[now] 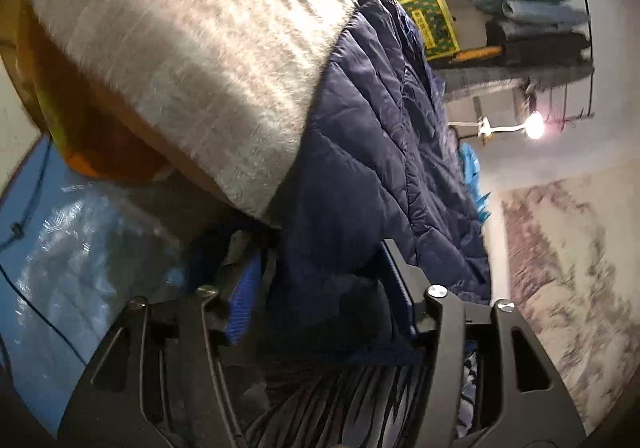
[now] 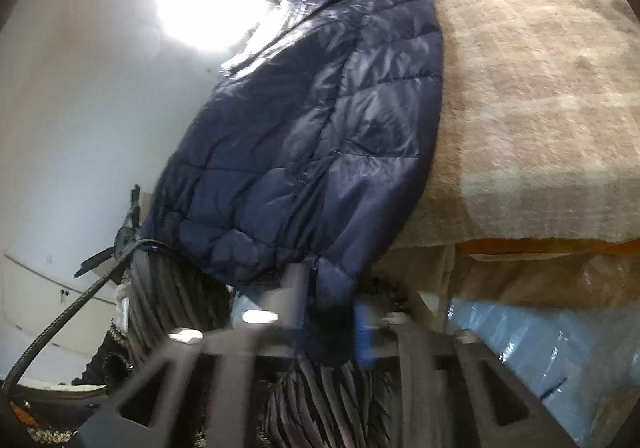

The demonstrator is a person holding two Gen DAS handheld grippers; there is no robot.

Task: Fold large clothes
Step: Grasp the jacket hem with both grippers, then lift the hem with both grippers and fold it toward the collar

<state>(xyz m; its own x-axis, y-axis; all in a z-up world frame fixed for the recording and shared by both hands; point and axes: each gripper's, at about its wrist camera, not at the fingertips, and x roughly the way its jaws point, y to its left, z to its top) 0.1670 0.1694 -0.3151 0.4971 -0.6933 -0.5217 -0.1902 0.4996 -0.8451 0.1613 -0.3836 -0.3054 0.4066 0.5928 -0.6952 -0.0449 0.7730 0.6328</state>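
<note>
A navy quilted puffer jacket (image 1: pixel 372 152) (image 2: pixel 312 120) lies over the edge of a surface covered with a beige fuzzy blanket (image 1: pixel 180 48) (image 2: pixel 520 108). My left gripper (image 1: pixel 322 296) has the jacket's hem between its fingers. The cloth rests against the right finger, and a narrow gap shows beside the blue pad (image 1: pixel 244 300), so it stands open. My right gripper (image 2: pixel 328 316) is shut on another part of the hem, which fills the space up to its blue pad (image 2: pixel 364 332). Both views are blurred.
An orange layer (image 2: pixel 540 246) shows under the blanket. Blue plastic sheeting (image 1: pixel 60 240) (image 2: pixel 540 348) lies below it. A shelf of folded clothes (image 1: pixel 536 20) and a lamp (image 1: pixel 534 124) stand behind. A patterned rug (image 1: pixel 560 268) covers the floor. A black cable (image 2: pixel 60 328) hangs nearby.
</note>
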